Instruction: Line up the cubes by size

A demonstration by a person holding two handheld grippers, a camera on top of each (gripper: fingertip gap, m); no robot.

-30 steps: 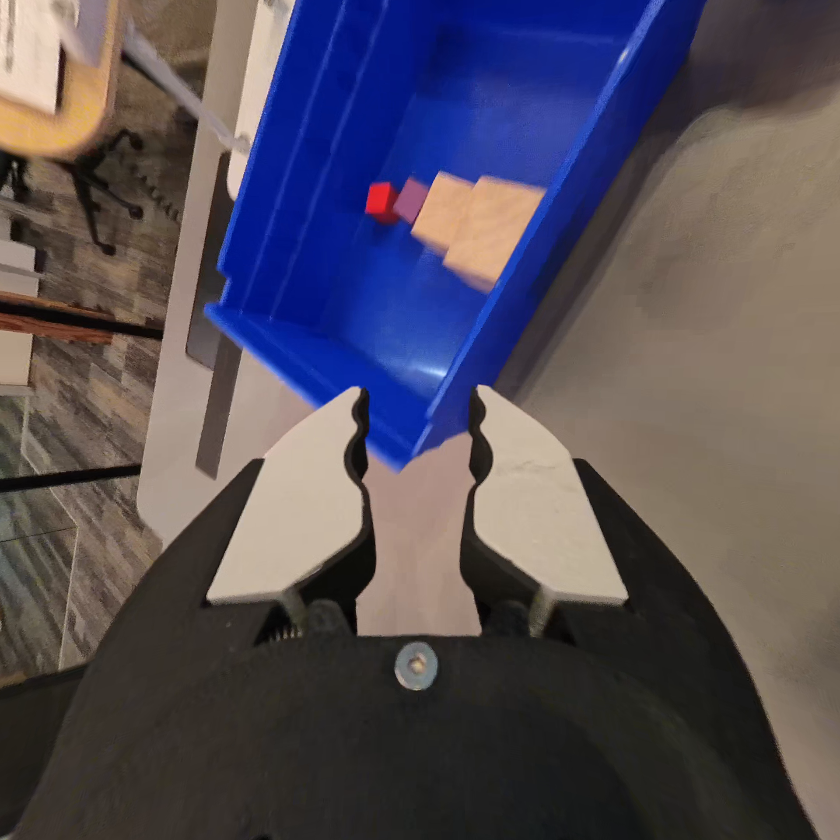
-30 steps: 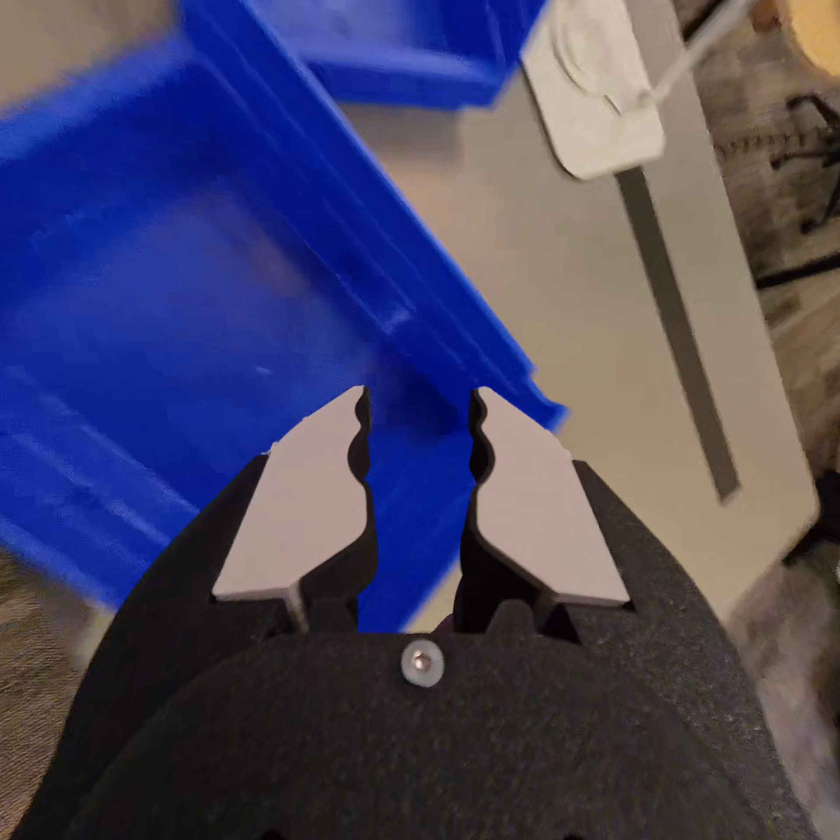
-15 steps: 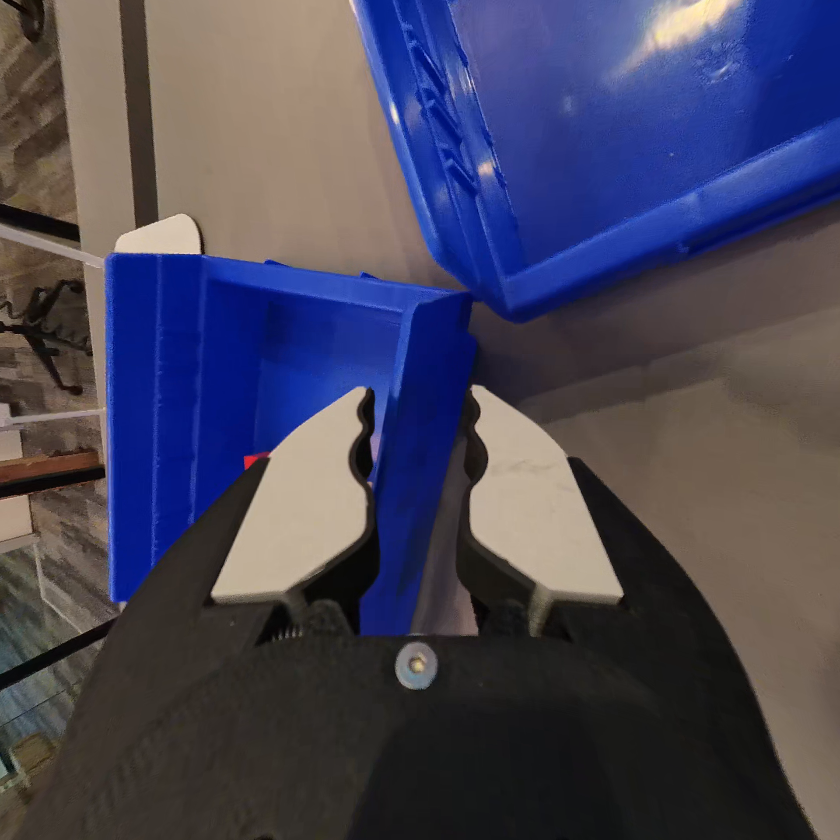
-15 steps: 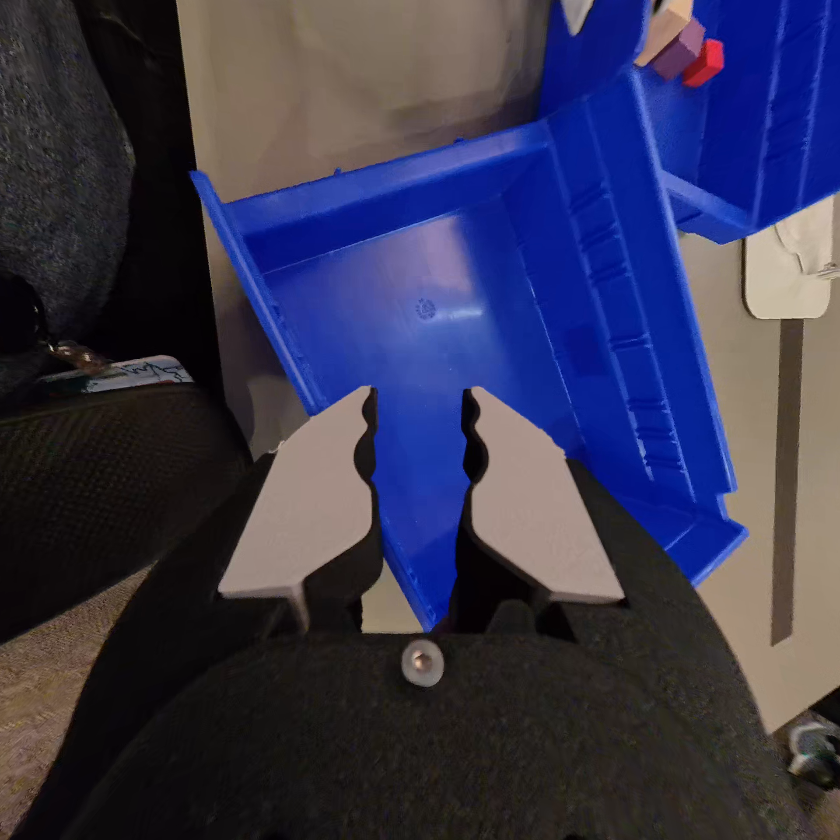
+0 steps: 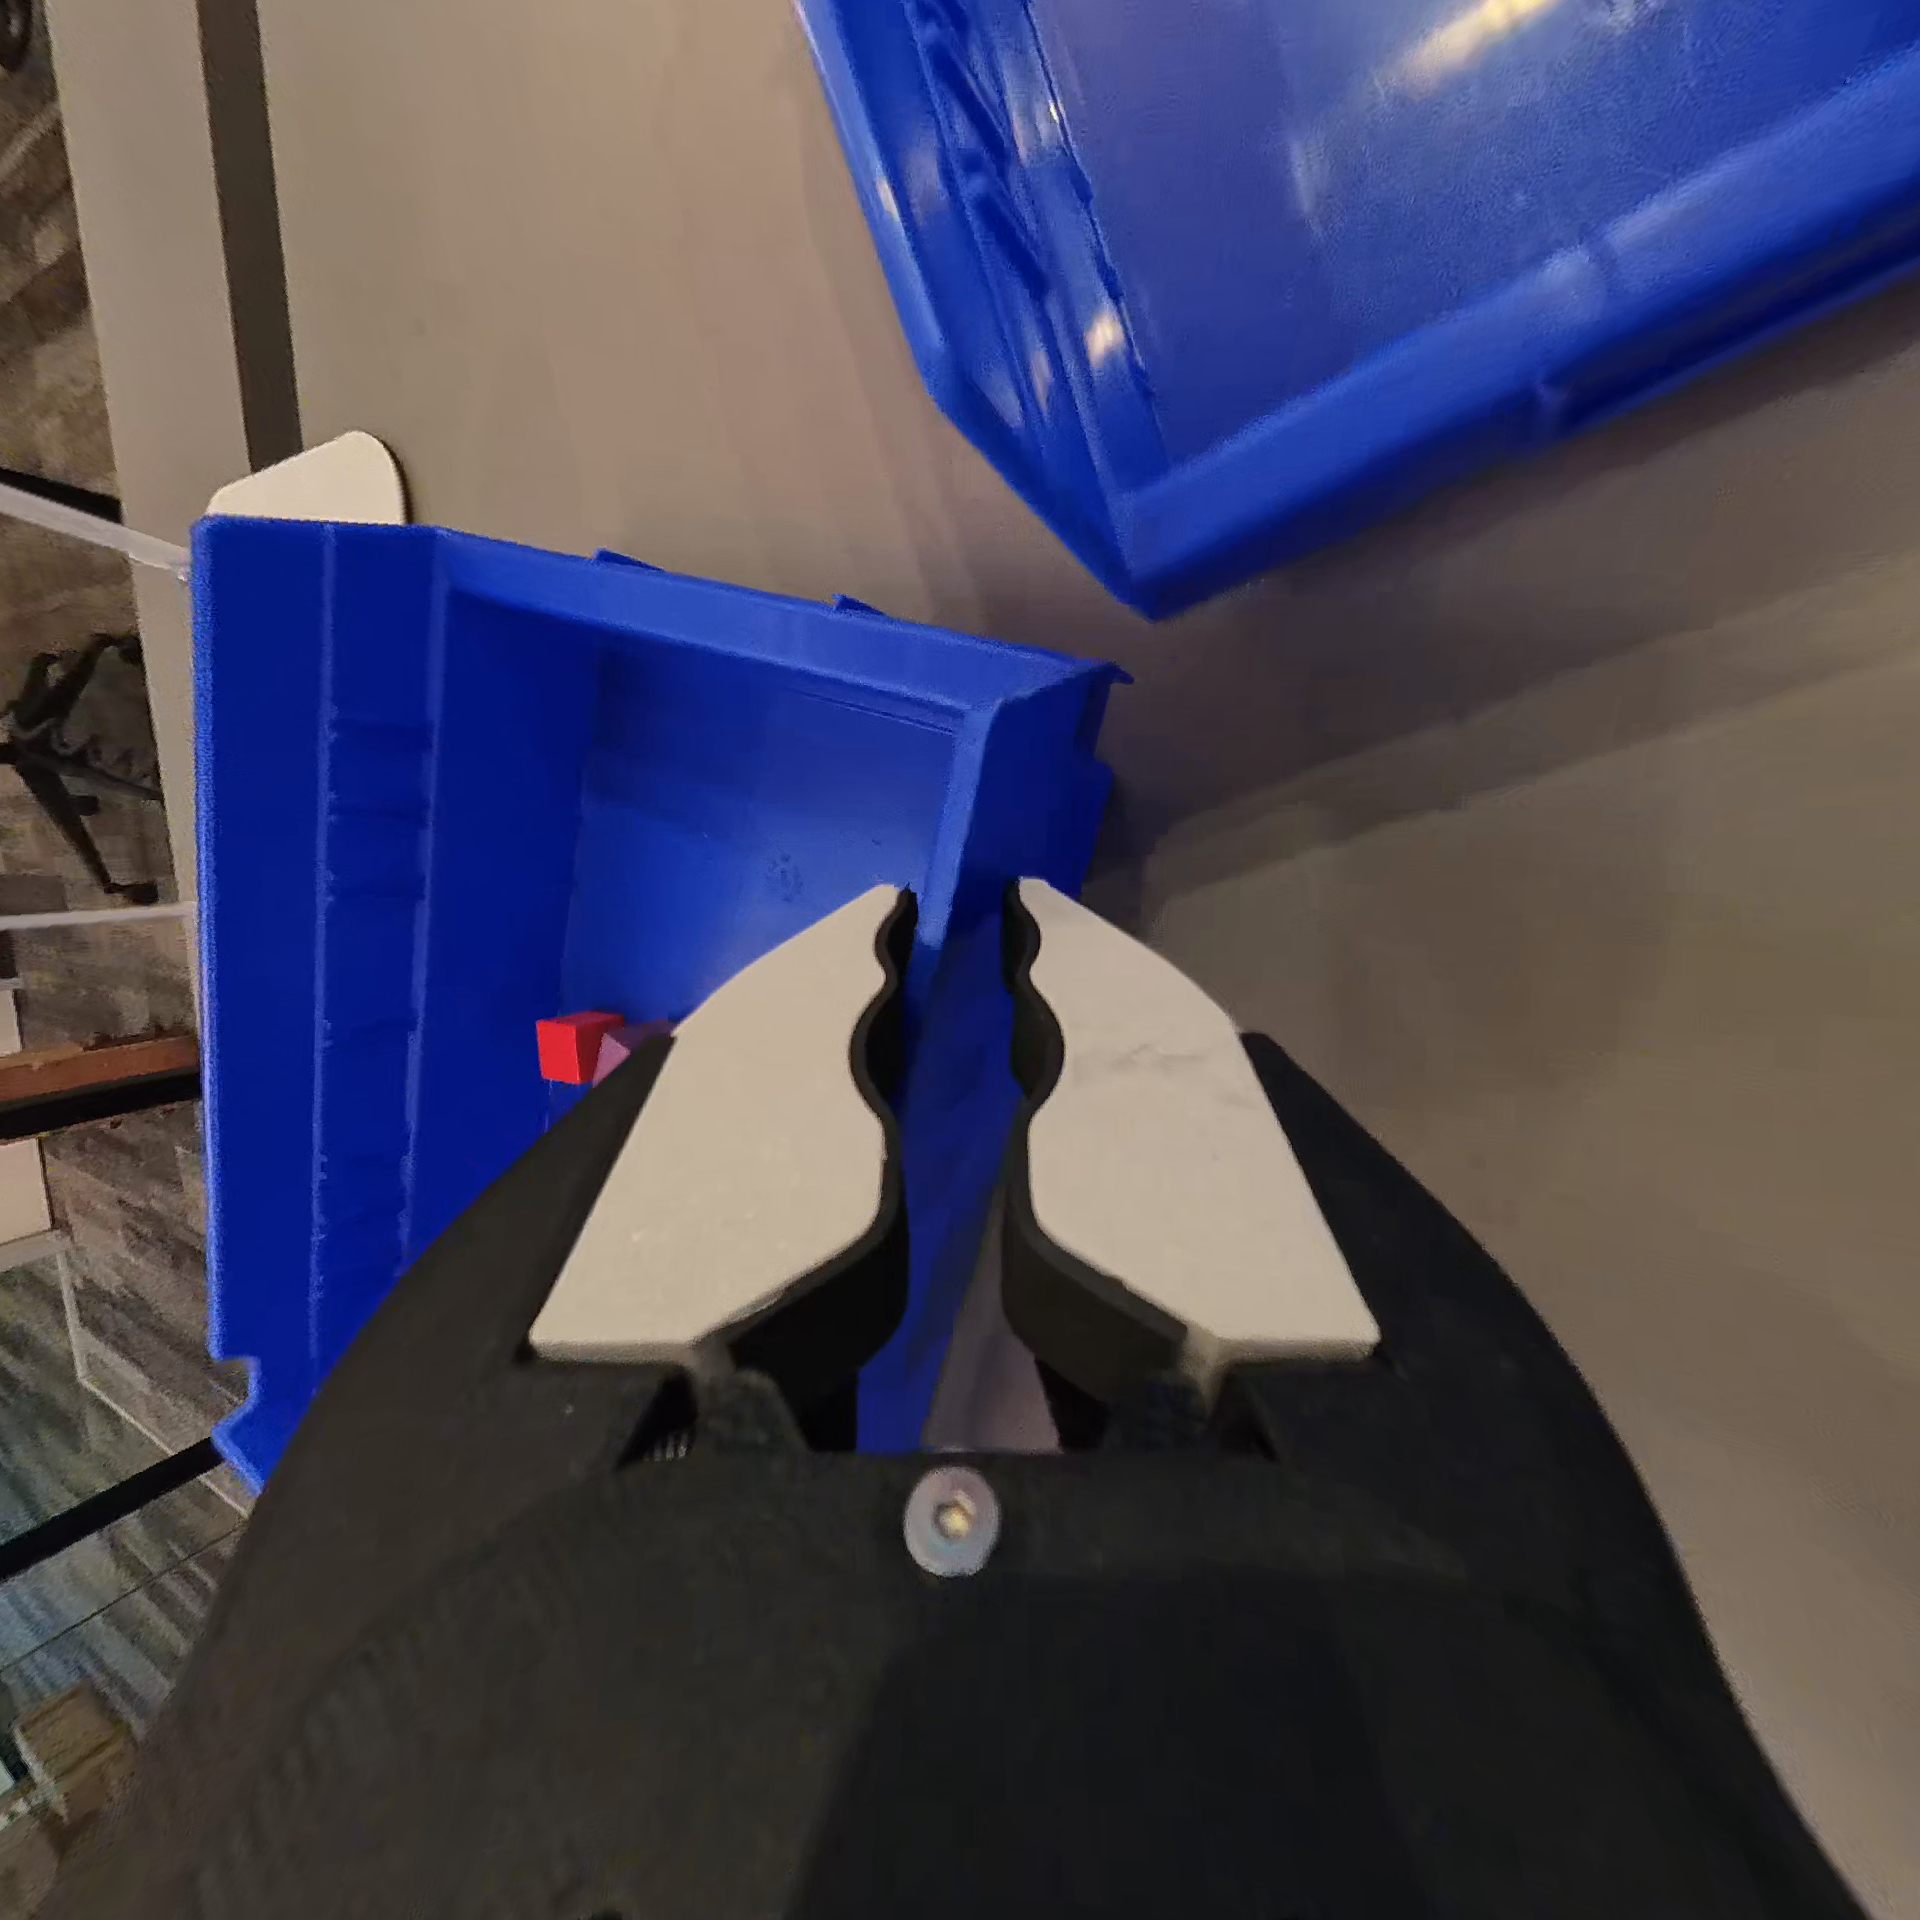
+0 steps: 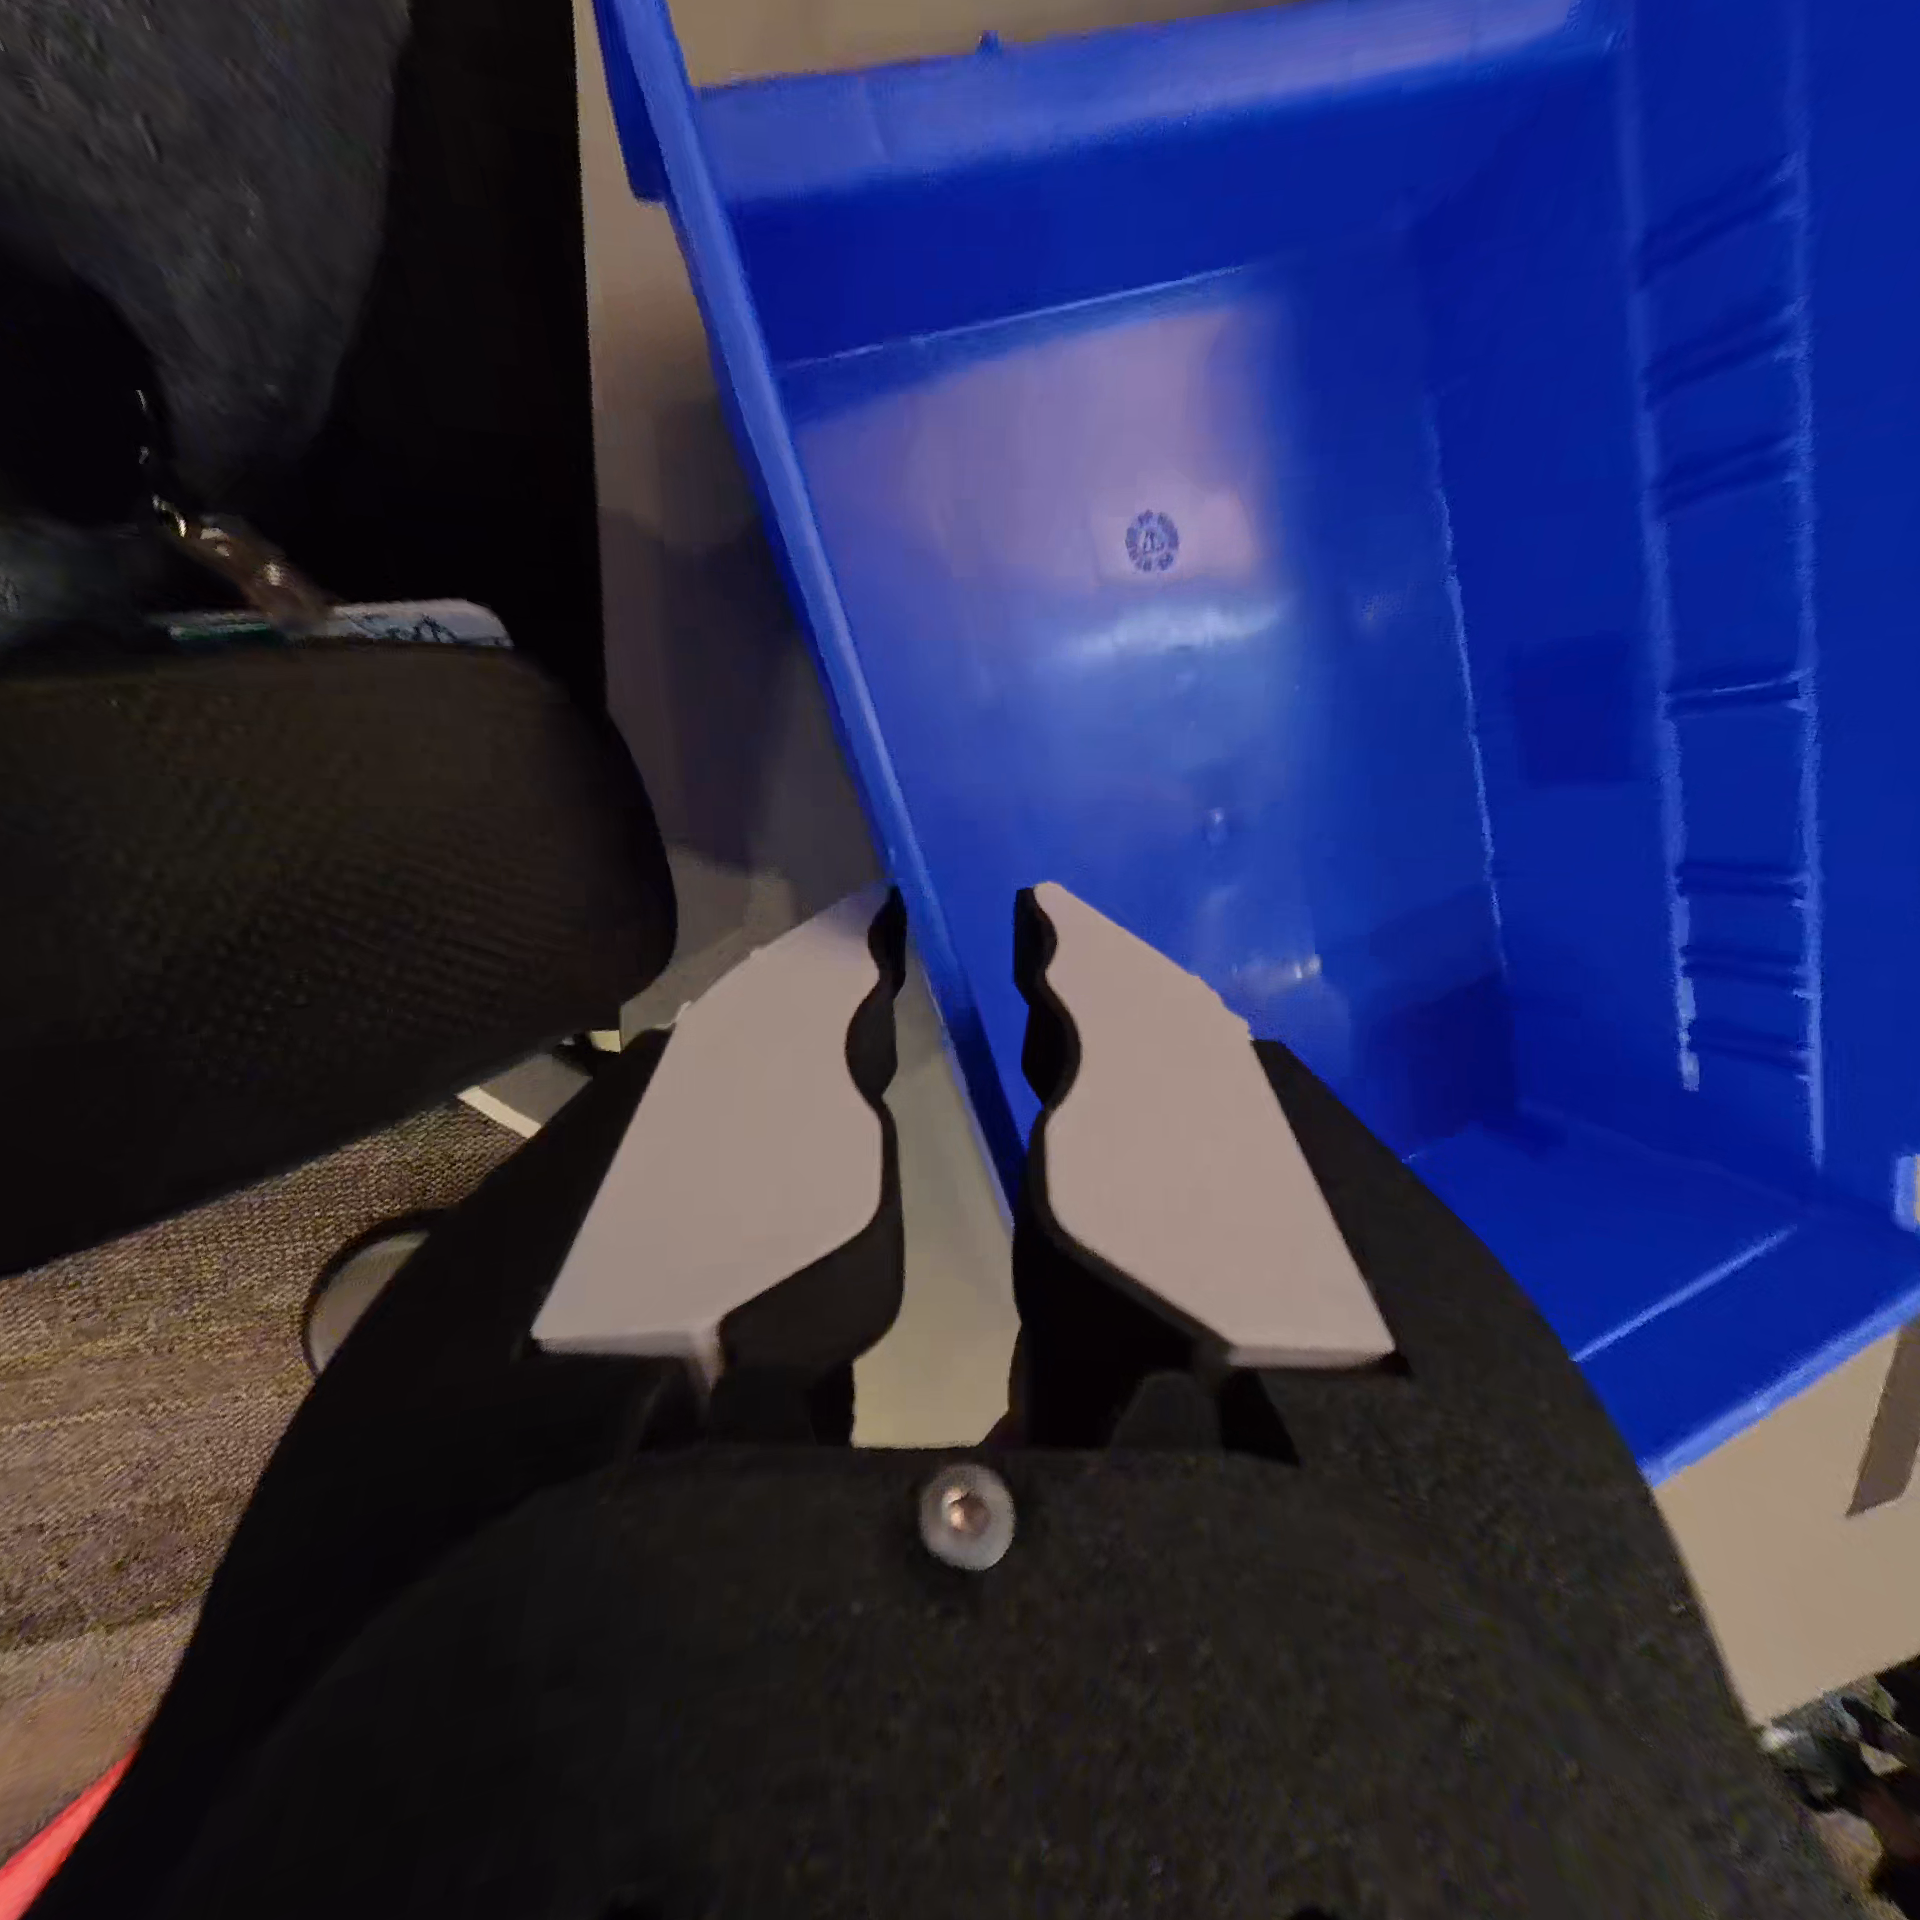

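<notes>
The left claw [image 5: 956, 904] straddled a blue bin [image 5: 499, 831] wall, pads apparently clamping it. The right claw [image 6: 956, 904] straddled the other bin [image 6: 1247, 623] rim; grip uncertain. Red cube [image 5: 569, 1047] and purple cube [image 5: 623, 1058] lay side by side inside the left bin.

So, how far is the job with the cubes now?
Little looks done. The red cube and purple cube lie in the smaller blue bin, others hidden. The left gripper straddles its wall; the right gripper straddles the empty blue bin. Lining up remains.
</notes>
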